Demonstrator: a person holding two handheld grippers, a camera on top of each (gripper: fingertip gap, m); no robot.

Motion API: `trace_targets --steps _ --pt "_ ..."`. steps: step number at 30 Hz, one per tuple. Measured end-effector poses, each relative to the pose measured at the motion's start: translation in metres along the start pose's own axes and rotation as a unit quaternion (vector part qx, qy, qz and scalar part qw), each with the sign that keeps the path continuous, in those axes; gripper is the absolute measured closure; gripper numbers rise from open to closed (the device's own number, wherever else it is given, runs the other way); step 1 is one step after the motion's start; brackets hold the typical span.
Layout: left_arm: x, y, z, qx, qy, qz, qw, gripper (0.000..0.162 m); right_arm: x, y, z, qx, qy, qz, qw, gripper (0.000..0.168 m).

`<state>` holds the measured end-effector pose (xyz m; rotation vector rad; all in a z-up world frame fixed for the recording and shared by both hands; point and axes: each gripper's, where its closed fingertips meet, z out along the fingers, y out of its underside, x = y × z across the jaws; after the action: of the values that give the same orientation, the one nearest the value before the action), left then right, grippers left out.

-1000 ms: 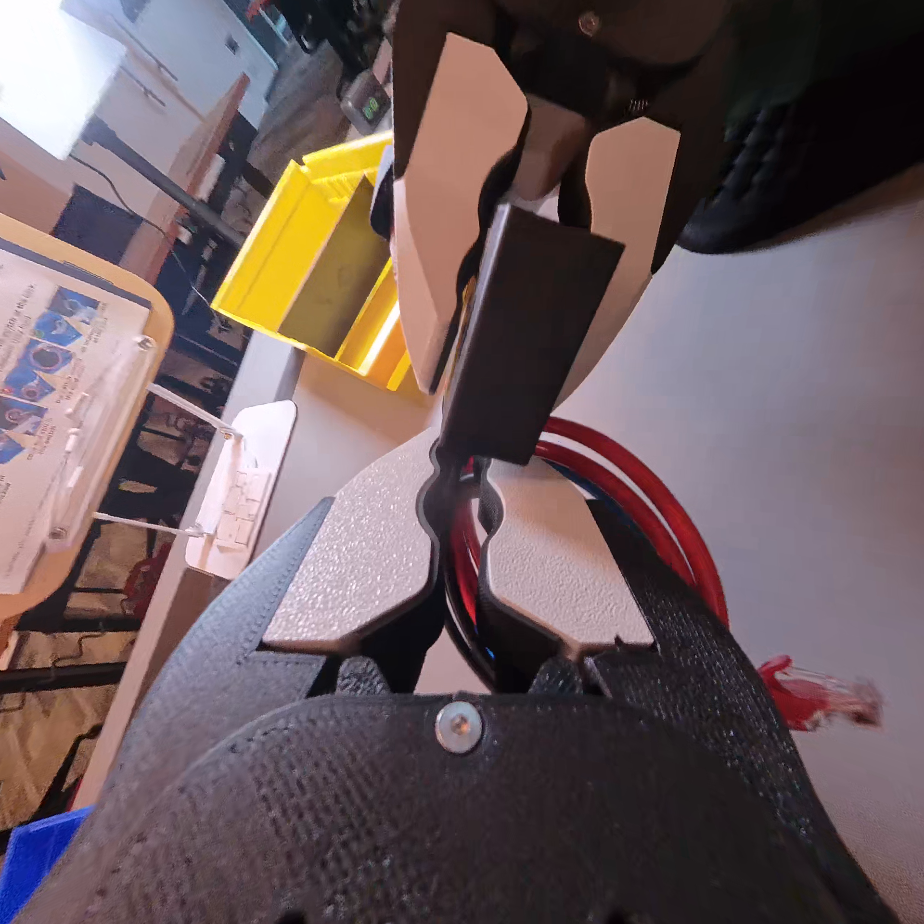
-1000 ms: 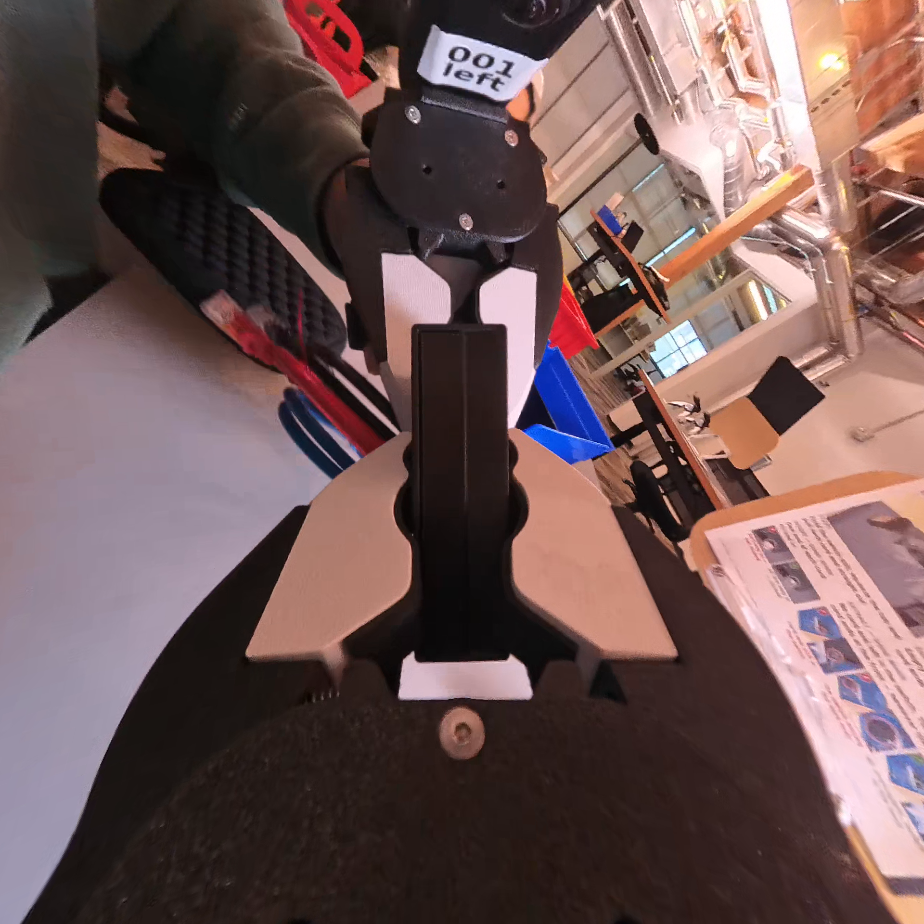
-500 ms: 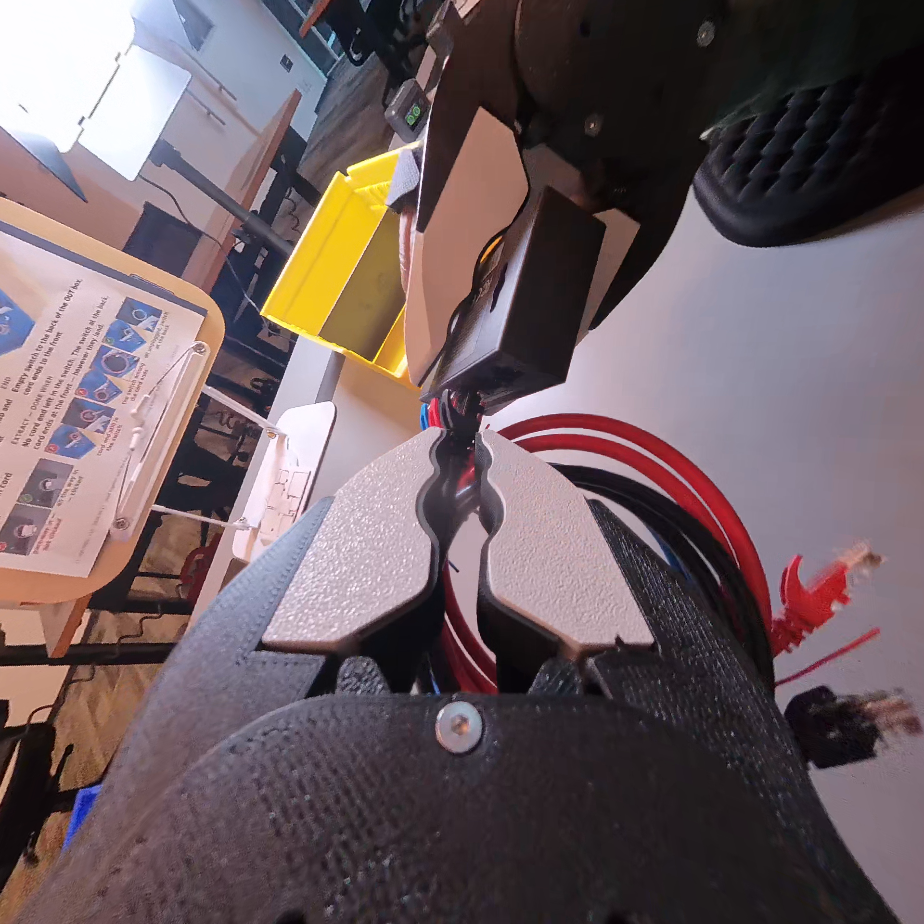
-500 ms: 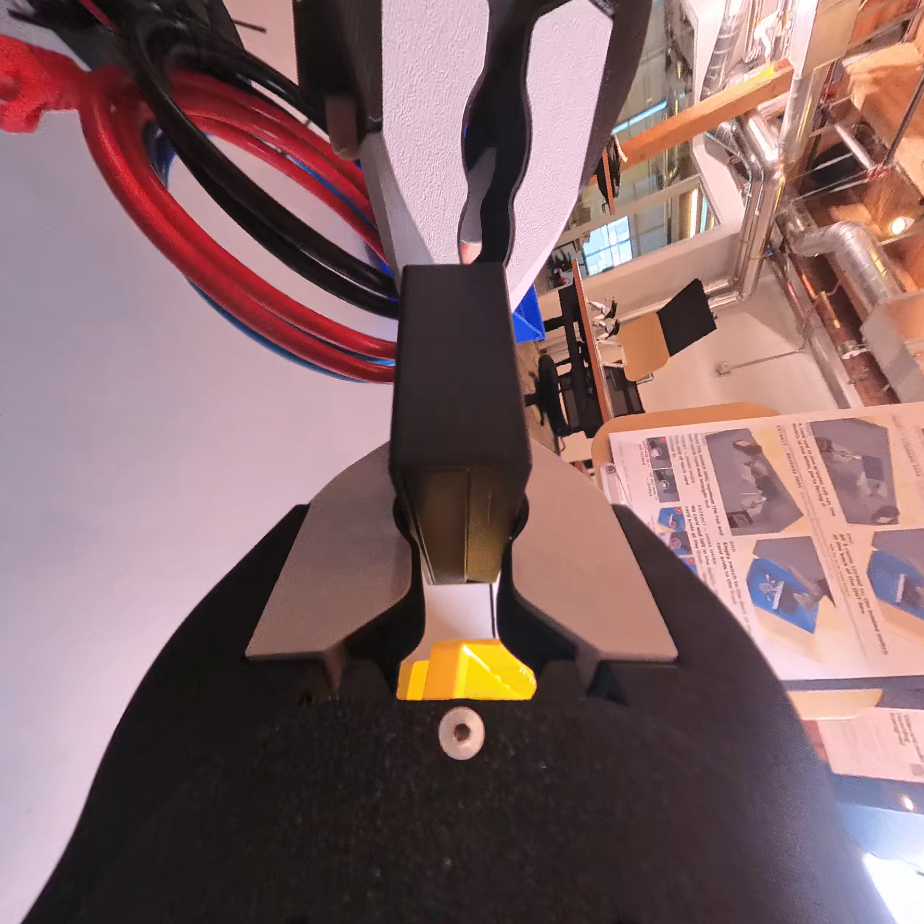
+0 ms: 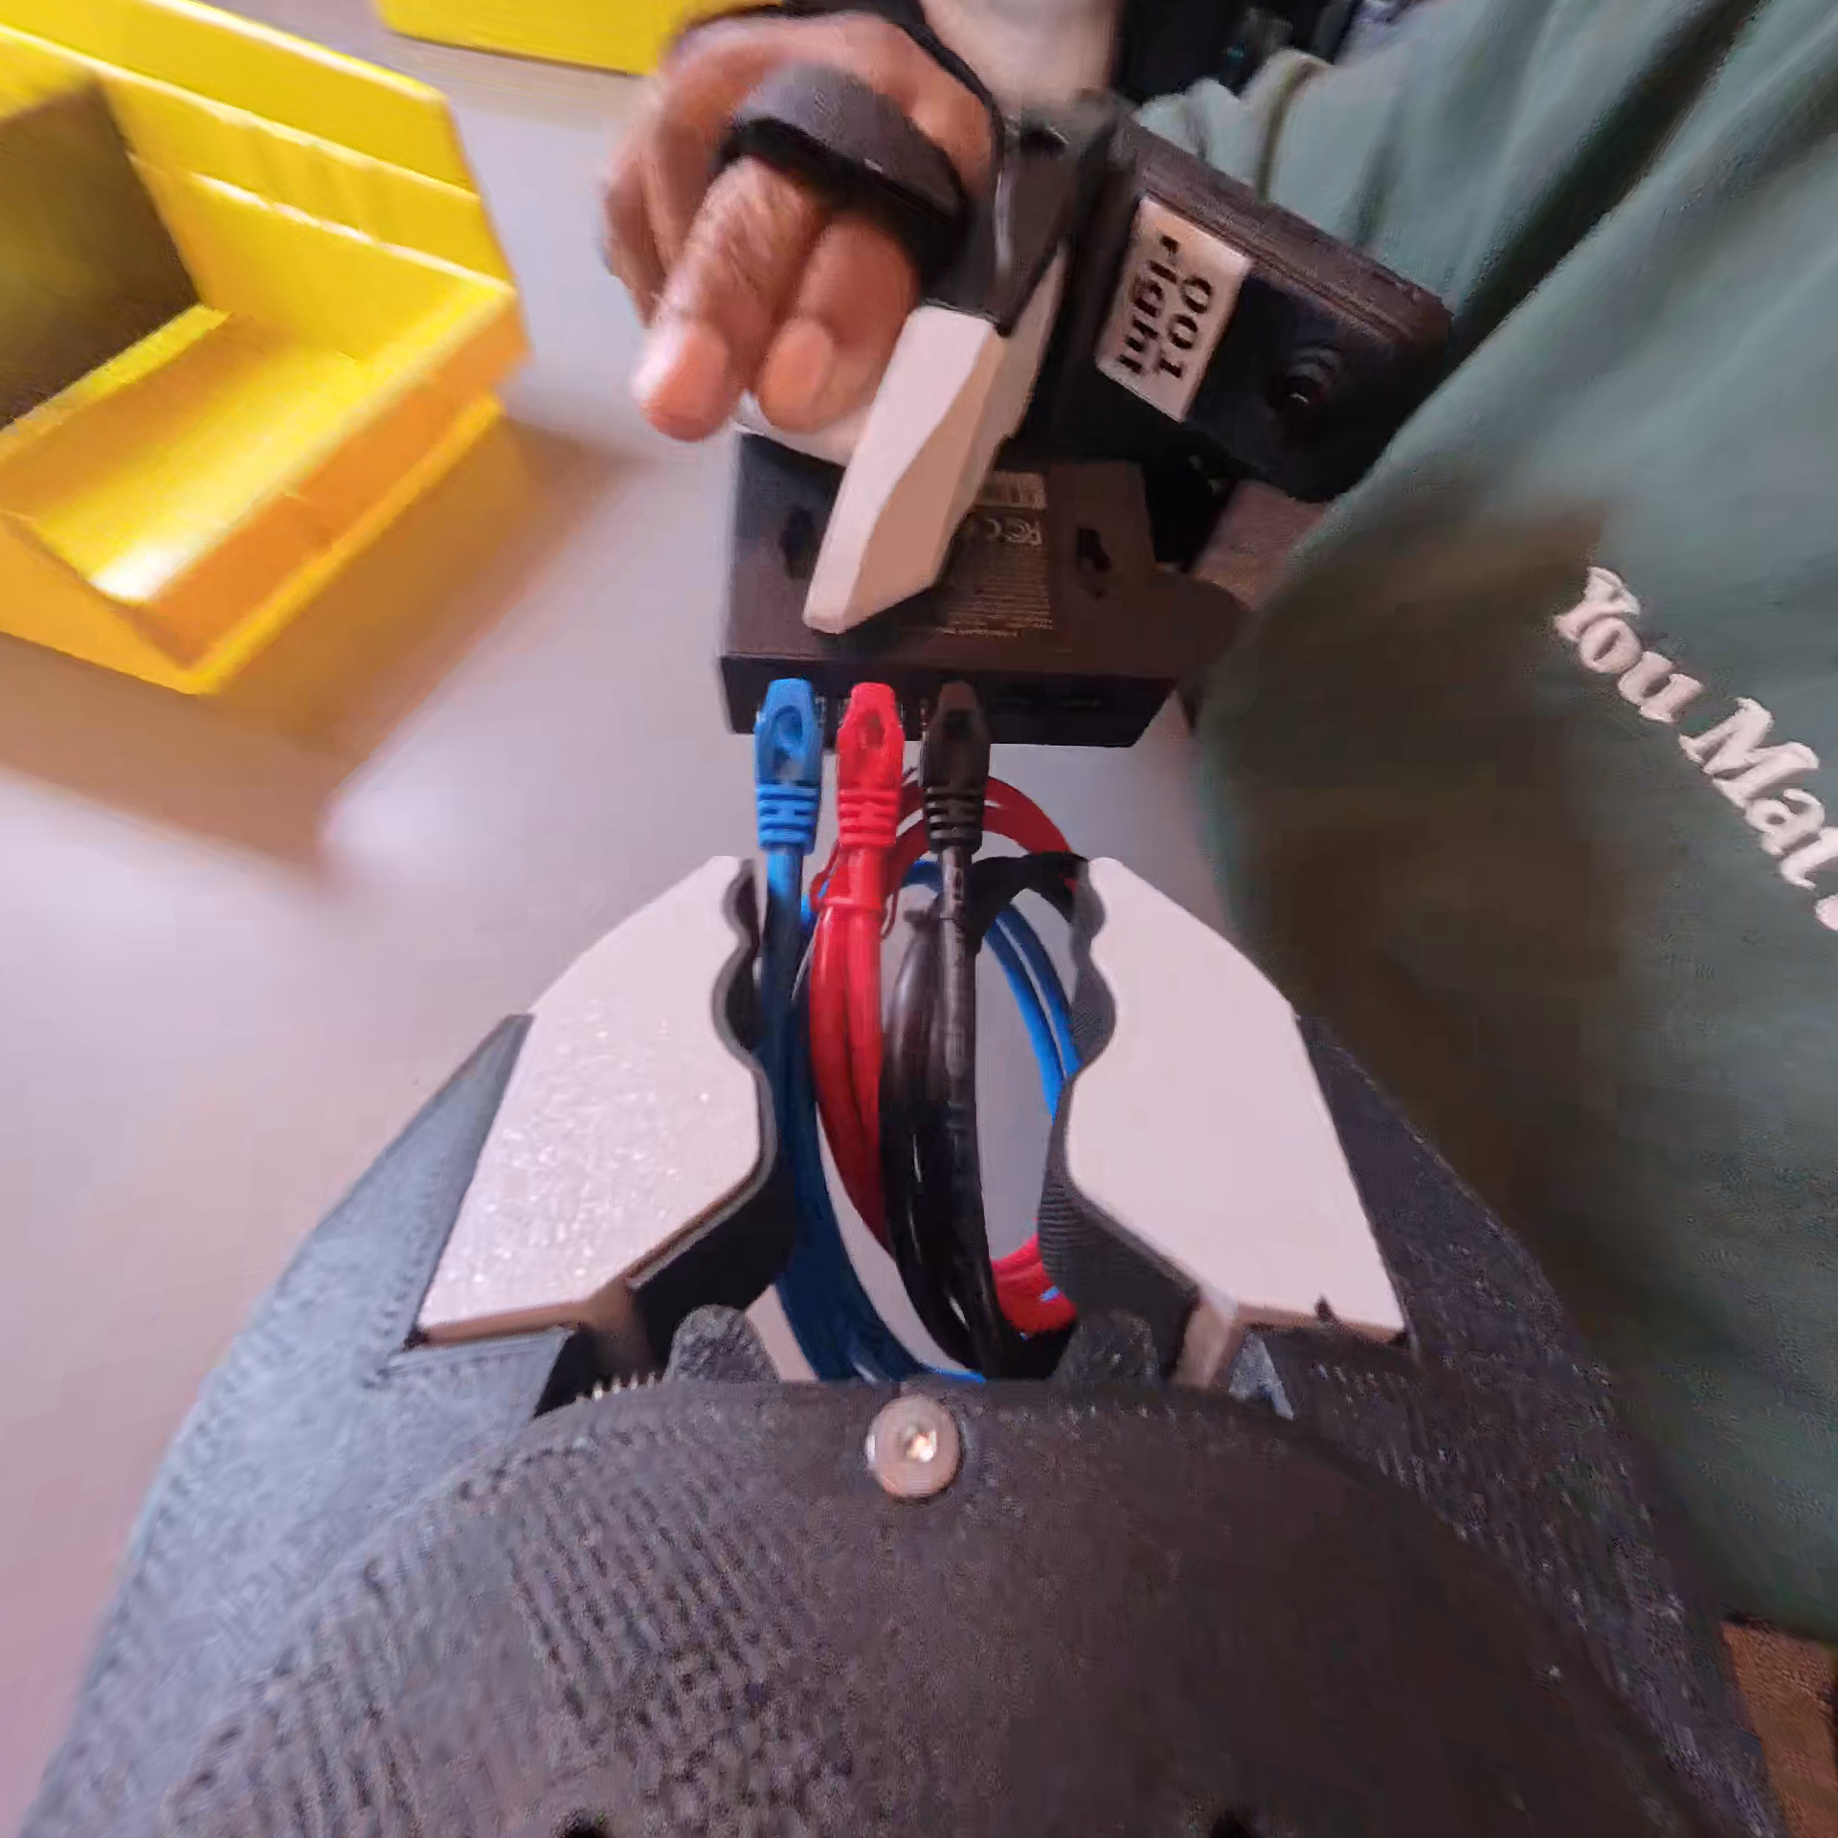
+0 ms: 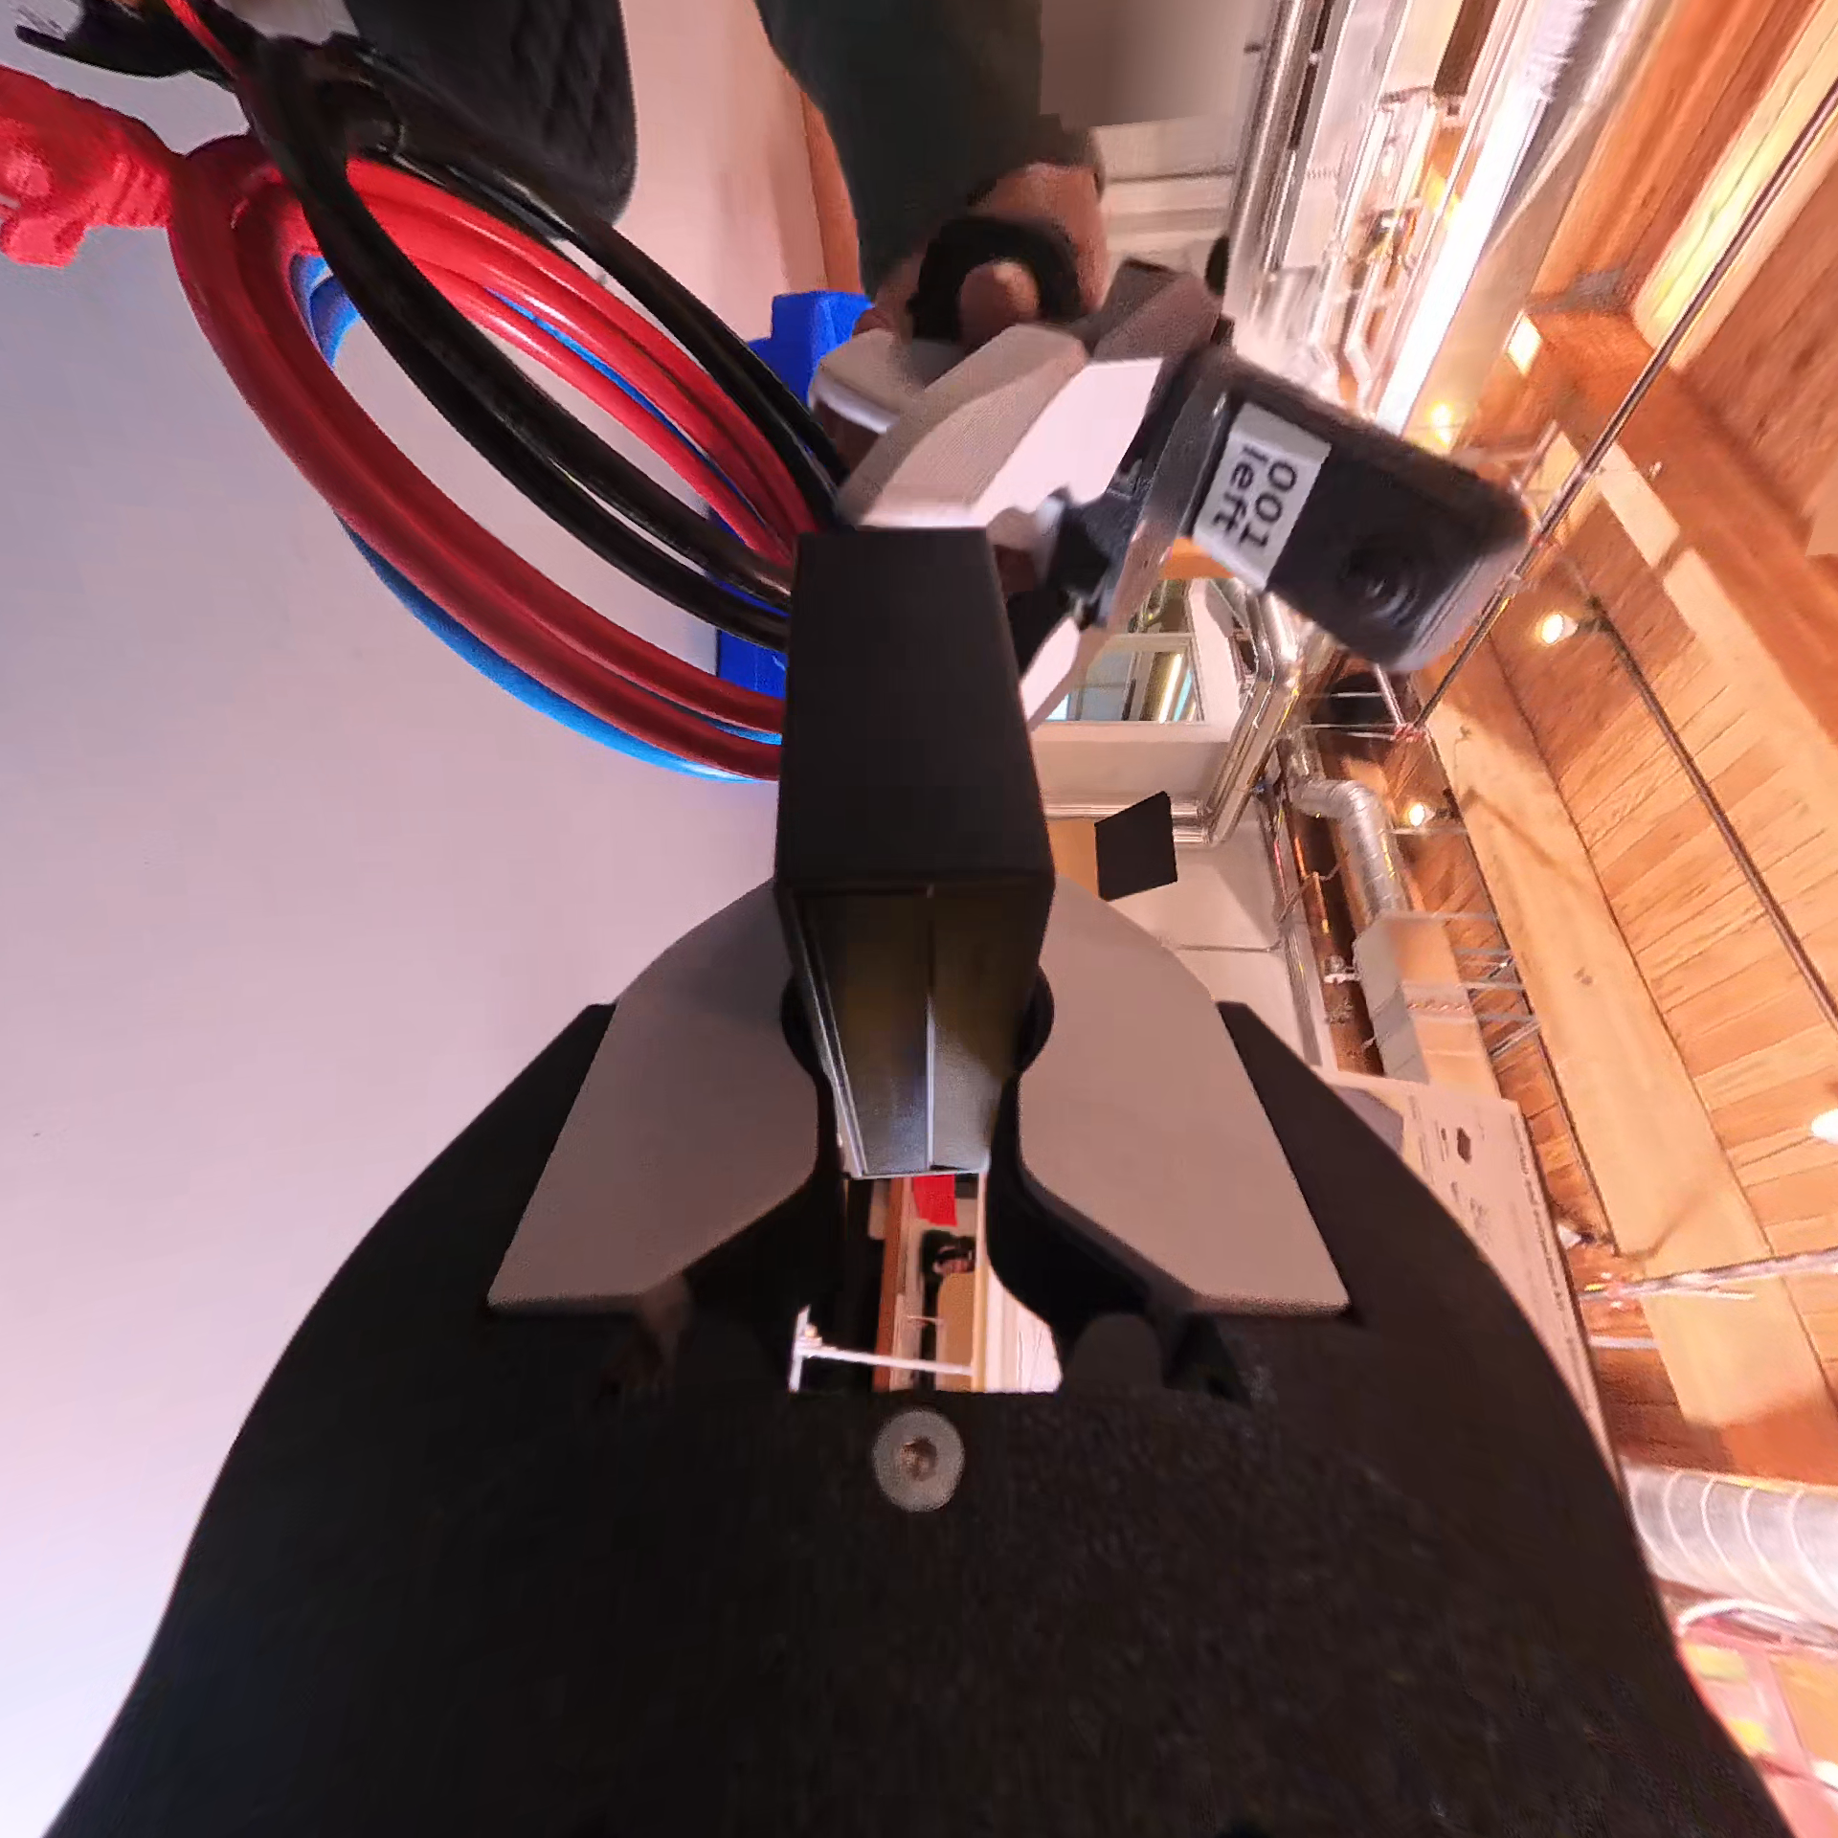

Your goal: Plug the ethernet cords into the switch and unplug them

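Having just spread my left gripper (image 5: pixel 910 895) wide off the cords (image 5: pixel 875 995), I clamp the switch (image 6: pixel 910 756) with my right gripper (image 6: pixel 915 995), all three plugs seated.

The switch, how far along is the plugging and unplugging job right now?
Plugging looks done: the blue plug, red plug and black plug all sit in the switch. In hand: the right tongs clamp the switch, while the left tongs are open around the cords. Left: pulling all three out.
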<state>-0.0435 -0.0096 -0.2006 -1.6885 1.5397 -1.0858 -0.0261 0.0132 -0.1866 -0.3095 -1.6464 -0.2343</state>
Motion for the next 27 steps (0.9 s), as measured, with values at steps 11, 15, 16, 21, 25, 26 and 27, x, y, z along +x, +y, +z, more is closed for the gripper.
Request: trace_targets --steps 11,15,16,21,25,26,27 --pt "-0.080 -0.006 -0.032 0.059 -0.235 -0.116 0.963 0.129 0.014 0.091 -0.025 -0.120 -0.055 0.543 0.830 0.096" --pt "-0.098 -0.014 -0.047 0.081 -0.323 -0.114 0.936 0.129 0.029 0.079 -0.013 -0.146 -0.020 0.634 0.759 0.085" --pt "-0.100 -0.017 -0.046 0.078 -0.338 -0.104 0.932 0.129 0.029 0.076 -0.007 -0.164 -0.013 0.631 0.758 0.083" --pt "-0.096 -0.038 -0.037 0.063 -0.400 -0.032 0.914 0.128 0.036 0.096 0.017 -0.232 0.029 0.557 0.797 0.104" --pt "-0.078 -0.057 -0.046 0.113 -0.391 -0.010 0.913 0.128 0.046 0.098 0.017 -0.213 0.022 0.517 0.829 0.105" --pt "-0.074 -0.059 -0.046 0.119 -0.383 -0.003 0.916 0.124 0.053 0.098 0.017 -0.205 0.016 0.512 0.834 0.105" --pt "-0.071 -0.062 -0.048 0.131 -0.376 0.002 0.917 0.121 0.060 0.099 0.015 -0.202 0.011 0.502 0.841 0.105"
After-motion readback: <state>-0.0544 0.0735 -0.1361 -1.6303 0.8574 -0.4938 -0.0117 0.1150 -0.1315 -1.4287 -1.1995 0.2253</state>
